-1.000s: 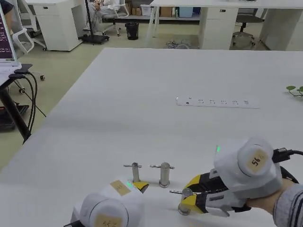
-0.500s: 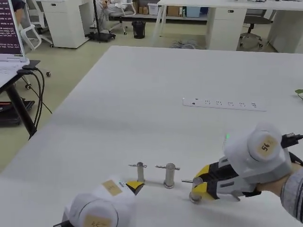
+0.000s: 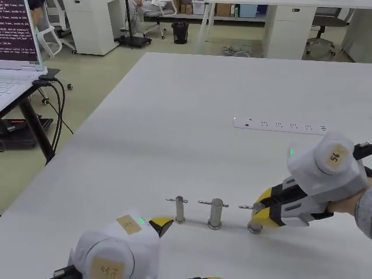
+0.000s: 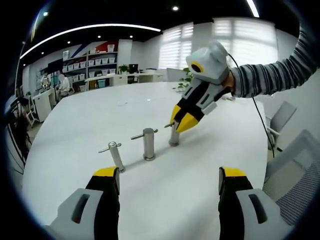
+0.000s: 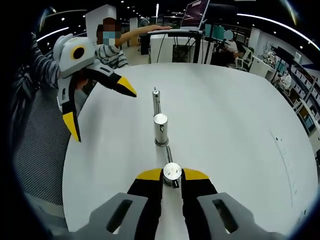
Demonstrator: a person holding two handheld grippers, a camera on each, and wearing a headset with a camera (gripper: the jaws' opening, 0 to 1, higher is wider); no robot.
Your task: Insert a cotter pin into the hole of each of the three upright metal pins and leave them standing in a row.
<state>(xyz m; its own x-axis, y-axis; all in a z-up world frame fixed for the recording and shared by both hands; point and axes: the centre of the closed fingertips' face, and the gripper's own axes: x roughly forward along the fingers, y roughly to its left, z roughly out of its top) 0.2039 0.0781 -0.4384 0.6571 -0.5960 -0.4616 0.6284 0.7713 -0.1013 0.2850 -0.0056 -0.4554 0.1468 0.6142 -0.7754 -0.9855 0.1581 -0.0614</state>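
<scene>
Item: three upright metal pins, short silver cylinders with flat tops, standing in a straight row near the front edge of a white table [image 3: 174, 116]. First pin [image 3: 179, 209] is the slimmest. Second pin [image 3: 216, 213] is stouter and stands between the other two. Third pin [image 3: 254, 219] is at the end of the row nearest the right gripper. Each pin has a thin wire cotter pin [image 3: 206, 203] set crosswise through it just below the top, with the wire ends sticking out sideways. Right gripper [image 3: 260, 213]: the yellow-tipped jaws are pressed in on the third pin from both sides and grip it just below its flat top, with the pin's base on the table. Left gripper [image 4: 170, 172]: the jaws are spread wide and hold nothing, and it hangs just short of the first pin, apart from it. Also present: a white power strip [image 3: 282, 125] farther back on the table, well apart from the row.
</scene>
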